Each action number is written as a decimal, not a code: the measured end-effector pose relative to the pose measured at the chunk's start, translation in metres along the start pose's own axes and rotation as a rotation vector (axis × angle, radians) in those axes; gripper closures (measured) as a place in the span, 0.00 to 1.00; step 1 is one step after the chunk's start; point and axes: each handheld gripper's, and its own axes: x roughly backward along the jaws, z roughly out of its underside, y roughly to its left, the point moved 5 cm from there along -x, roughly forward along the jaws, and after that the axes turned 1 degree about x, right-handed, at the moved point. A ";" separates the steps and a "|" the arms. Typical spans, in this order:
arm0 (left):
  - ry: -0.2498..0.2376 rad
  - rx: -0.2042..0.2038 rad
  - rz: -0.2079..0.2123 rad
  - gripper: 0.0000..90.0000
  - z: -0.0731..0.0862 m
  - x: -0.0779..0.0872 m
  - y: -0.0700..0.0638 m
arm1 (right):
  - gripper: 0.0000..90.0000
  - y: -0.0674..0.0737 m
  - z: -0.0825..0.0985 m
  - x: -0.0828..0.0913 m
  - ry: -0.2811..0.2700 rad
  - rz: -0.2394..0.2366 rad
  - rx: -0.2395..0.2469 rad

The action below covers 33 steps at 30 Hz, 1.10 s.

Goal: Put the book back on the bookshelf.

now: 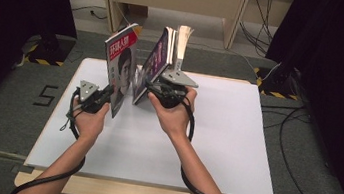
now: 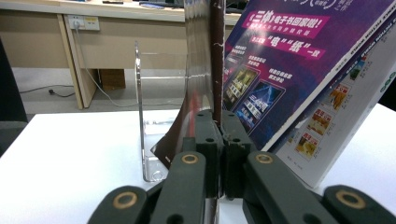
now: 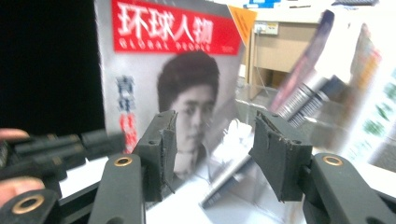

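Red-topped magazine (image 1: pixel 121 67) stands upright near the white worktop's (image 1: pixel 223 149) far-left corner, its lower edge clenched in the left gripper (image 1: pixel 108 91) — the right gripper (image 1: pixel 153 88), jaws released, sits just beside it at the leaning purple magazine (image 1: pixel 153 67)

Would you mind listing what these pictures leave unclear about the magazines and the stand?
- Leaning magazines: right gripper view, titles blurred by motion.
- Red-titled magazine: left gripper view, edge-on in the shut left gripper, cover hidden.
- Clear stand: high view, its base hidden behind the magazines and the right gripper.
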 end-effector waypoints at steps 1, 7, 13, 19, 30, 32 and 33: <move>-0.003 0.000 -0.001 0.97 -0.001 0.000 0.000 | 0.55 -0.003 0.003 0.003 0.005 0.005 0.001; -0.020 0.018 -0.005 0.97 -0.010 0.001 0.002 | 0.55 -0.018 0.025 0.021 0.034 0.028 0.010; -0.032 0.022 -0.010 0.97 -0.016 -0.001 0.005 | 0.55 -0.033 0.053 0.038 0.067 0.059 -0.007; -0.046 0.016 -0.005 0.97 -0.023 -0.004 0.003 | 0.55 -0.046 0.074 0.052 0.082 0.086 -0.038; -0.095 0.025 -0.007 0.97 -0.042 -0.010 0.005 | 0.56 -0.059 0.103 0.070 0.095 0.118 -0.068; -0.103 0.024 -0.005 0.97 -0.043 -0.011 0.005 | 0.56 -0.060 0.108 0.072 0.090 0.121 -0.074; -0.105 0.022 -0.006 0.97 -0.044 -0.011 0.006 | 0.56 -0.060 0.110 0.073 0.088 0.124 -0.076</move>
